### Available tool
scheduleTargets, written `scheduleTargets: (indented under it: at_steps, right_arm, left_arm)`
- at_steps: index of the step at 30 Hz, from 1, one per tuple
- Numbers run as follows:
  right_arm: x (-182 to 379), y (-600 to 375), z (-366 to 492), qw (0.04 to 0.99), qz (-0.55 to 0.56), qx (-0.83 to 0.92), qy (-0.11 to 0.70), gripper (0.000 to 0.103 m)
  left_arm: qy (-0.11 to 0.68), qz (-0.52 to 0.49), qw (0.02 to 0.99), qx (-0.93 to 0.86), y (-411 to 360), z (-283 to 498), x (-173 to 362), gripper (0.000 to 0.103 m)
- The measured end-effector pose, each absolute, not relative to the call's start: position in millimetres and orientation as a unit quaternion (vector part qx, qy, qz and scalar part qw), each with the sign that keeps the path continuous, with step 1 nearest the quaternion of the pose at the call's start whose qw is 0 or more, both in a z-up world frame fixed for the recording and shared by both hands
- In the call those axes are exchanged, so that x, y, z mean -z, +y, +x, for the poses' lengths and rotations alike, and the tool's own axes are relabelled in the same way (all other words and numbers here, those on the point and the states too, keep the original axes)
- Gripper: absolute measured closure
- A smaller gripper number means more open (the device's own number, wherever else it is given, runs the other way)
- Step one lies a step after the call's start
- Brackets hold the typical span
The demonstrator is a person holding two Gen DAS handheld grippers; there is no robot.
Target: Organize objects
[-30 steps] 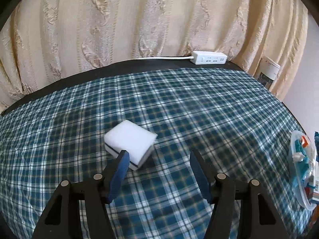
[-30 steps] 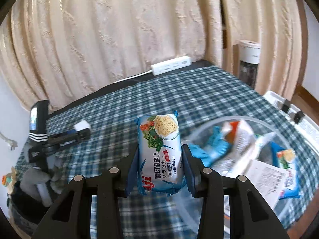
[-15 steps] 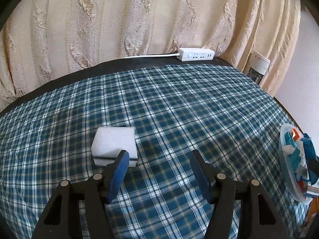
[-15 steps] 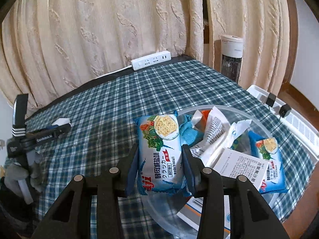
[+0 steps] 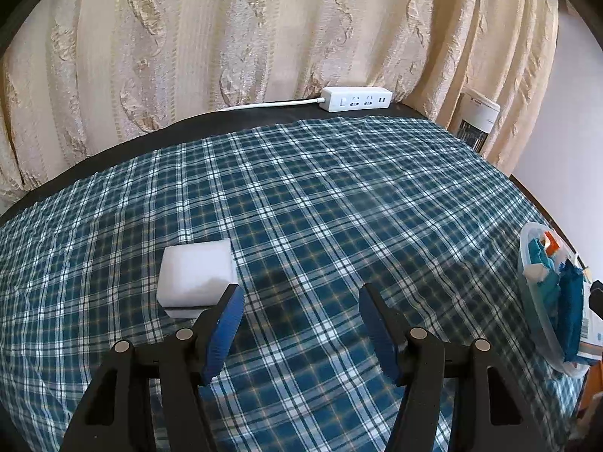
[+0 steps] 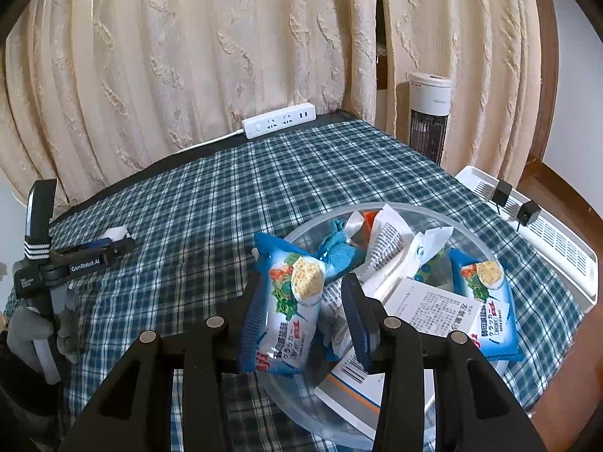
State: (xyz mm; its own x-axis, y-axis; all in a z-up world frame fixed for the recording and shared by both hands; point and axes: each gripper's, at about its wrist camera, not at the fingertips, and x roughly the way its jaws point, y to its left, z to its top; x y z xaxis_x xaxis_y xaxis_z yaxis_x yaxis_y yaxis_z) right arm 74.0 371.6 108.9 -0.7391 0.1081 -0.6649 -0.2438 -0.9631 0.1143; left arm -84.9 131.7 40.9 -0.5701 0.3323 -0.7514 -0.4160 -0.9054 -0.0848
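Between the right gripper's (image 6: 305, 312) blue pads sits a cracker pack (image 6: 290, 309), squeezed tight, over the clear bowl (image 6: 486, 252). The left gripper (image 5: 301, 316) gapes, empty, white sponge (image 5: 196, 277) beside its left finger.

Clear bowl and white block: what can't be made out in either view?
- Clear bowl: its bottom, right wrist view, buried under packets; its far side cut by the frame edge in left wrist view.
- White block: near corner, left wrist view, behind a fingertip; tiny in right wrist view.
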Motion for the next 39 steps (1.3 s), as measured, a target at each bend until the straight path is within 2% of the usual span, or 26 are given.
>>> scheduleTargets:
  at_steps: [9,12,16,19,27,39]
  right_arm:
    - [-104,367,80,0.093,-0.357,-0.926,0.084,0.059]
    - [-101,363,77,0.082,-0.363,-0.925,0.077,0.053]
    - [-94,364,76,0.094,-0.372,-0.921,0.069,0.052]
    - [-93,371,77,0.101,-0.375,-0.918,0.078,0.048]
    - [-102,380,90,0.090,-0.343,-0.929,0.103,0.048]
    - [-118,429,128,0.112,-0.281,-0.939,0.167,0.046]
  left_arm:
    - [0.066,-0.406,0.221,-0.884,141,-74,-42,0.036]
    - [0.071,-0.402,0.225,-0.885,145,-70,-44,0.036]
    - [0.077,-0.403,0.235,-0.881,149,-64,-44,0.036]
    - [0.075,-0.406,0.242,-0.878,152,-60,-47,0.036]
    - [0.083,-0.395,0.265,-0.876,168,-38,-62,0.036]
    - [0.123,-0.350,0.348,-0.861,235,15,-96,0.036]
